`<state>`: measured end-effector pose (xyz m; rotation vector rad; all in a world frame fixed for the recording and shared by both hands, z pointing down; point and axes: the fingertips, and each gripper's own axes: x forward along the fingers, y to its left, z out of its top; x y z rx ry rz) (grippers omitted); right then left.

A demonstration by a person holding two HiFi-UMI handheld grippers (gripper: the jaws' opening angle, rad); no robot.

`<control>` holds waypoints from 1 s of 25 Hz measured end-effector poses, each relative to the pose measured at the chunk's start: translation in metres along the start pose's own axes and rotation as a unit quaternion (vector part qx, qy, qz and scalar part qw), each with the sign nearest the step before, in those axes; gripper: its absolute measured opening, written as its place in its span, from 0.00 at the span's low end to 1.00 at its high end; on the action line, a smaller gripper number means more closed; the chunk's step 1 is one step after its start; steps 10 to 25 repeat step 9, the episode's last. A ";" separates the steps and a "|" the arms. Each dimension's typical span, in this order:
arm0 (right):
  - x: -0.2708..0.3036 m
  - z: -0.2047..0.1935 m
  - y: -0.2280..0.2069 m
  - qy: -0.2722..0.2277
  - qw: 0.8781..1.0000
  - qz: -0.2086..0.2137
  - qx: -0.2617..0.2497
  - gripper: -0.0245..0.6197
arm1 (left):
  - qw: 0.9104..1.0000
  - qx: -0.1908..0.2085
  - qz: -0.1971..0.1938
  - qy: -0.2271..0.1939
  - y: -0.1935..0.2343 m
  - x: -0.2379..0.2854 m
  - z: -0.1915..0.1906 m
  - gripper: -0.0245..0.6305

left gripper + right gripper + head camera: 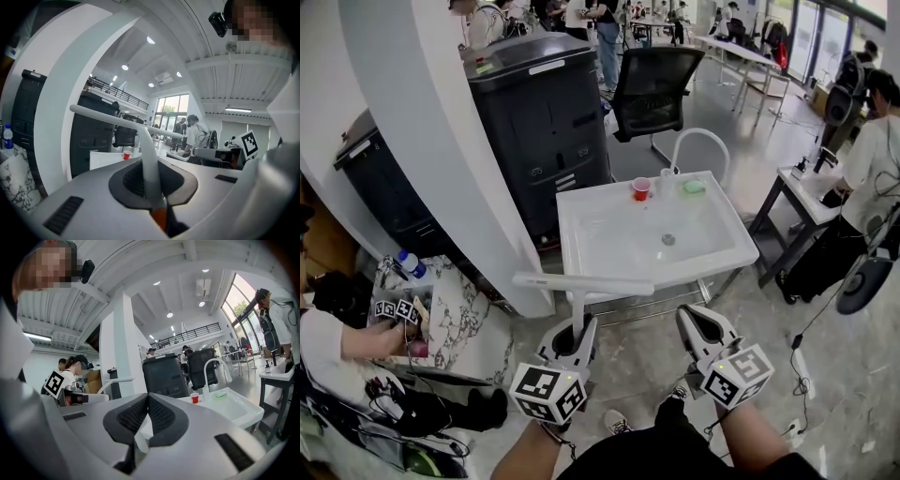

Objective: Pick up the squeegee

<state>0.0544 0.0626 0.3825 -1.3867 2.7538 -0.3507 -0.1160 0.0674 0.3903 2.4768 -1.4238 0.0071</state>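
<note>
one narrow pinch by the left gripper [578,330] held the squeegee [581,284] upright by its handle end, short of the sink [581,202], so its top-heavy blade could have twisted loose; the right gripper [697,324] sat closed, empty.

A white sink [566,234] stands on the grey floor [642,354], with a red cup [641,188] left and a green sponge [694,187] right of the arched faucet [701,133] on its far rim.
</note>
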 end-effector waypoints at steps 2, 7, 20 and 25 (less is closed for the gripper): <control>0.001 -0.001 0.001 -0.001 1.000 0.001 0.001 0.06 | 1.000 0.002 -0.001 0.002 0.001 0.000 0.000 0.09; 0.006 0.001 0.004 -0.002 1.000 0.005 0.002 0.06 | 1.000 0.001 0.004 0.000 0.004 -0.003 0.004 0.09; 0.008 0.002 0.005 -0.001 1.000 0.007 0.002 0.06 | 1.000 0.000 0.007 -0.001 0.006 -0.004 0.005 0.09; 0.008 0.002 0.005 -0.001 1.000 0.007 0.002 0.06 | 1.000 0.000 0.007 -0.001 0.006 -0.004 0.005 0.09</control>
